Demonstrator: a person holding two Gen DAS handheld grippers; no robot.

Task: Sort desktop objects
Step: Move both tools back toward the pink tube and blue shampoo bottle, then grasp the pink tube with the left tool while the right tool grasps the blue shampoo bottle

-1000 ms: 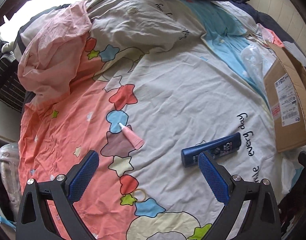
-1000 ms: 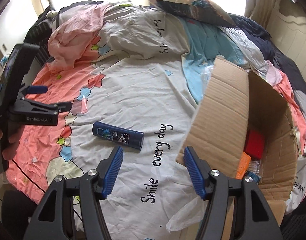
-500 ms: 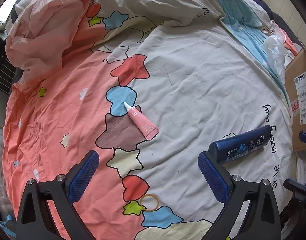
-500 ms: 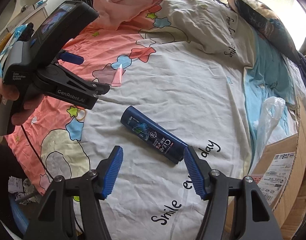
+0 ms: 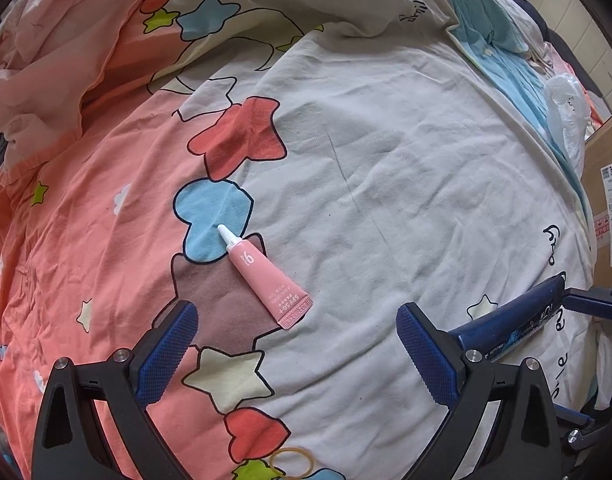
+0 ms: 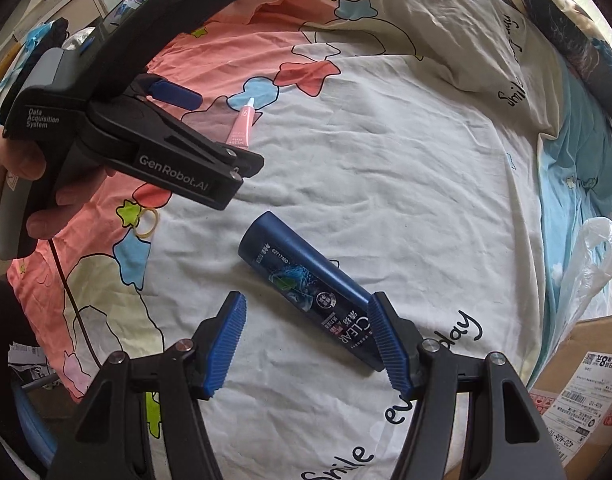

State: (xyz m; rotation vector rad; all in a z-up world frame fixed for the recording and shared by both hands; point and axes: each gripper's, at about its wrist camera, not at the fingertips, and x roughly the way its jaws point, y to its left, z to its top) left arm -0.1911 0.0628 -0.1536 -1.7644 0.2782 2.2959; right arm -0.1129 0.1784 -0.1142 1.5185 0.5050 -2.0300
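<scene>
A small pink tube (image 5: 266, 276) with a white nozzle lies on the patterned bed cover, just ahead of my left gripper (image 5: 294, 336). That gripper hangs open above it, jaws wide, nothing between them. A dark blue shampoo bottle (image 6: 306, 284) lies slanted on the white part of the cover. My right gripper (image 6: 306, 316) is open right over its lower half. The right finger (image 6: 386, 344) overlaps the bottle's cap end and the left finger stands clear of it. The pink tube (image 6: 240, 130) also shows in the right wrist view, half behind the left tool.
A cardboard box (image 6: 578, 364) with shipping labels stands at the bed's right side, a clear plastic bag (image 6: 594, 256) beside it. A yellow rubber band (image 6: 146, 222) lies on the cover near a person's hand (image 6: 26, 184). Bunched pink bedding (image 5: 46, 60) rises at the far left.
Both grippers sank toward the bed. The left closed in on the pink tube. The right swung left from the box, rolled, and now hangs over the blue bottle.
</scene>
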